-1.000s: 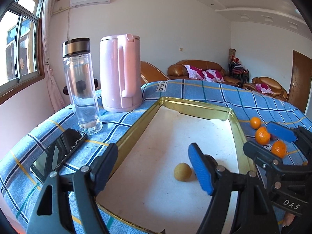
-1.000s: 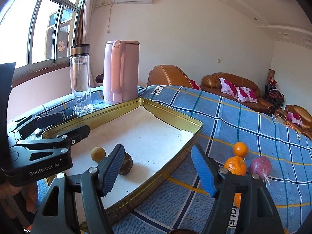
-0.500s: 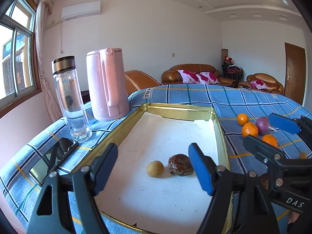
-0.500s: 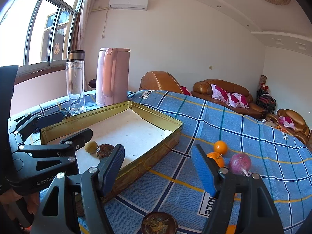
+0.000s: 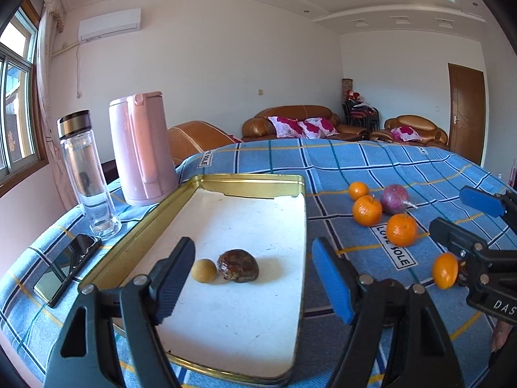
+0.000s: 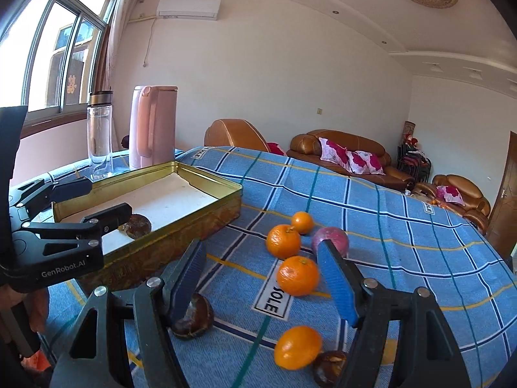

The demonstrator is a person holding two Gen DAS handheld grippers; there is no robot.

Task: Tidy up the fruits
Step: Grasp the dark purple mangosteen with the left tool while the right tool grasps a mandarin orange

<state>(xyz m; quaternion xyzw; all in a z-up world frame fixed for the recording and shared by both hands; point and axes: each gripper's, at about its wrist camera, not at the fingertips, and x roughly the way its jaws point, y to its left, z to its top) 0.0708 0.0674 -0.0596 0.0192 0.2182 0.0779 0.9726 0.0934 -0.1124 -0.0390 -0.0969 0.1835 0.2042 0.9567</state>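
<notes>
A gold metal tray (image 5: 252,181) (image 6: 194,226) lies on the blue checked cloth. Inside it sit a small yellow round fruit (image 5: 203,269) and a wrinkled brown fruit (image 5: 238,265) (image 6: 138,225). My left gripper (image 5: 253,278) (image 6: 87,199) hovers open over the tray's near part, nothing between its pads. Right of the tray lie several oranges (image 5: 366,210) (image 6: 298,275), a purple fruit (image 5: 393,196) (image 6: 331,241) and two dark brown fruits (image 6: 193,318) (image 6: 329,367). My right gripper (image 6: 263,283) (image 5: 462,213) stands open above the cloth, an orange lying between its blue fingers, untouched.
A pink kettle (image 5: 140,148) (image 6: 153,126) and a clear bottle (image 5: 85,174) (image 6: 100,135) stand left of the tray. A black phone (image 5: 66,268) lies at the cloth's left edge. Sofas and a door are behind the table. A hand (image 6: 19,304) holds the left gripper.
Both grippers have drawn back and swung right. The brown fruit in the tray and the fruits on the cloth have come into view. Both stay open.
</notes>
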